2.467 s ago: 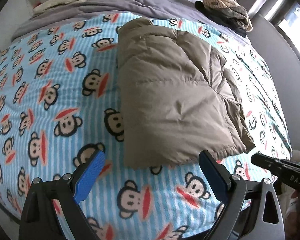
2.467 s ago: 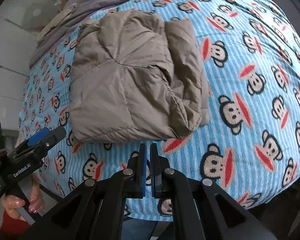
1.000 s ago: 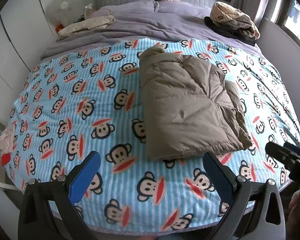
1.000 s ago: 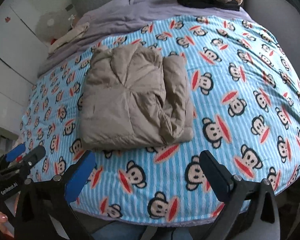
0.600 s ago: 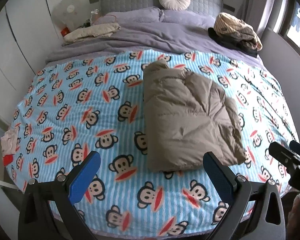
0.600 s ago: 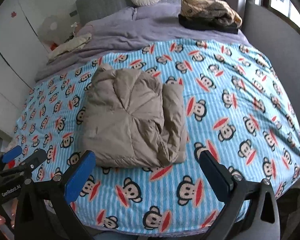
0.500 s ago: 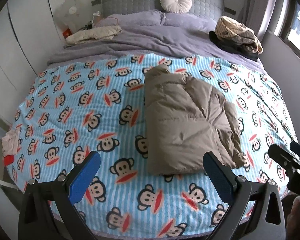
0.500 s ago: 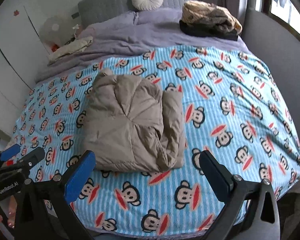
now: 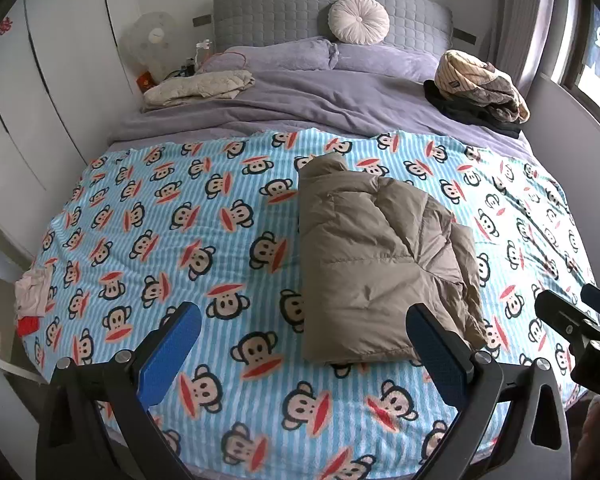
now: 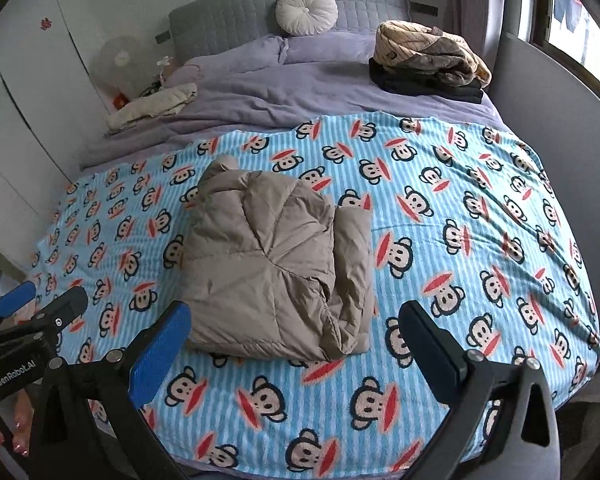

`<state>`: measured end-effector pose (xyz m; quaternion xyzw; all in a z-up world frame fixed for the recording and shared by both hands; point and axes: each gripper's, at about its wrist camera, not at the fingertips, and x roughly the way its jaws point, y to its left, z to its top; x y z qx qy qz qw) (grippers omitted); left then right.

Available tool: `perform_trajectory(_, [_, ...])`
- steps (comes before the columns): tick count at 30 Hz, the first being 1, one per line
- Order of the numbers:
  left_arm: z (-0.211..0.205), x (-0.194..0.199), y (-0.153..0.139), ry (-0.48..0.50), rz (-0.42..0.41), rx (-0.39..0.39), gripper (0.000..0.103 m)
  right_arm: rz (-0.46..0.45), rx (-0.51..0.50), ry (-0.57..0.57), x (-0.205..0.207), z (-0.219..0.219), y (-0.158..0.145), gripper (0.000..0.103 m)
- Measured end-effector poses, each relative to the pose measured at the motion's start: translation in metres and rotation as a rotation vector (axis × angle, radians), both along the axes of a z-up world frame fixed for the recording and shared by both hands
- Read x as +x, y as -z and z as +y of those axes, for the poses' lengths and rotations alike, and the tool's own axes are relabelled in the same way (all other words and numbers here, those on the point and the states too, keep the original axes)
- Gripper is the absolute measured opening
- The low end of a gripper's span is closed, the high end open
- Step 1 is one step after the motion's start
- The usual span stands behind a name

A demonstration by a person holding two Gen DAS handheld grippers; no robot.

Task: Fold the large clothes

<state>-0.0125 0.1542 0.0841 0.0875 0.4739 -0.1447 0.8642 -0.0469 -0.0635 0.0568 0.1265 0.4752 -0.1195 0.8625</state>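
Note:
A tan puffer jacket (image 9: 376, 264) (image 10: 276, 276) lies folded into a thick rectangle on the blue monkey-print blanket (image 9: 204, 240) (image 10: 460, 240) that covers the bed. My left gripper (image 9: 304, 348) hangs open above the bed's foot edge, well short of the jacket and holding nothing. Its blue pads (image 9: 168, 356) stand far apart. My right gripper (image 10: 300, 348) is open too, also back from the jacket and empty. Each view shows the other gripper at its side: the right one (image 9: 572, 320) and the left one (image 10: 32, 312).
A pile of clothes (image 9: 480, 88) (image 10: 428, 60) sits at the bed's far right on the purple duvet (image 9: 300, 92). A cream garment (image 9: 200, 88) lies far left, near a fan (image 9: 150, 48). A grey panel (image 10: 560, 128) runs along the right. A hand (image 10: 16, 428) shows lower left.
Both grippers have drawn back and risen from the jacket, so more of the bed shows. The right gripper, shut 2.5 s ago, has opened. The jacket has stayed put.

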Motion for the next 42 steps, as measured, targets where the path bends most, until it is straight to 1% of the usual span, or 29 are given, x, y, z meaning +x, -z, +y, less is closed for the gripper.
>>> perform_trajectory(42, [0.0032, 0.0002, 0.0027, -0.004, 0.004, 0.005, 0.103, 0.006, 0.004, 0.003, 0.0008, 0.0015, -0.0004, 0.103])
